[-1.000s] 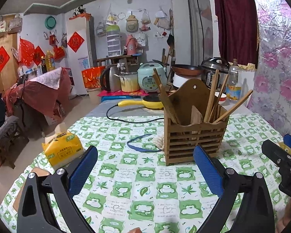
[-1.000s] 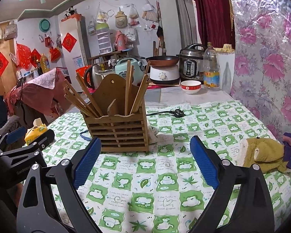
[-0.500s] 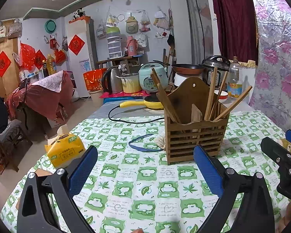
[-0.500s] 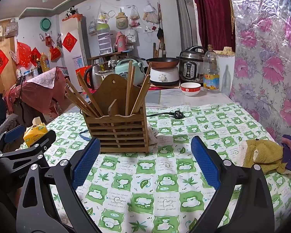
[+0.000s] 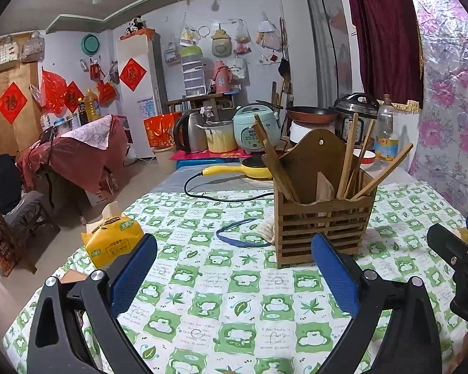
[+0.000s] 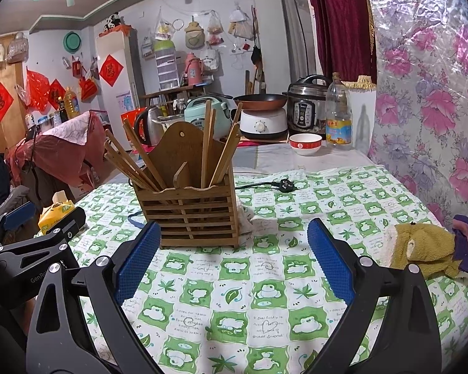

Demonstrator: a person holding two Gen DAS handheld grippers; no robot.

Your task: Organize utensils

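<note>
Wooden holder [image 5: 323, 218] is standing upright on the counter [image 5: 234, 305], on the green-checked cloth; its slatted front is facing both cameras; its tall arched back panel is rising behind the compartments.

Hidden or unclear: the lower ends of the chopsticks [image 6: 134, 163] are sitting inside the holder and are showing only in slivers through the slats; exact count is hard to make out, since several are overlapping; in the right wrist view the near-left bottom corner of the holder is being covered by a blue pad [image 6: 137, 260]; a pale cloth behind the holder is mostly hidden; a blue band [image 5: 234, 233] lying left of the holder is partly cut off by it.

Long axes: all chopsticks are pointing upward out of the holder; one bundle is leaning up and to the left of the holder; the other group [image 6: 221, 143] is running near vertical to leaning right, fanning apart at the tips.

Left tool [image 5: 234, 272] is hovering just in front of the holder, fingers spread wide apart, gripping nothing; right tool [image 6: 231, 260] is likewise spread wide and empty, in front of the holder.

Yellow tissue pack [image 5: 110, 240] is lying well to the left of the holder; olive plush cloth [image 6: 421, 252] is lying well to the right of it.
</note>
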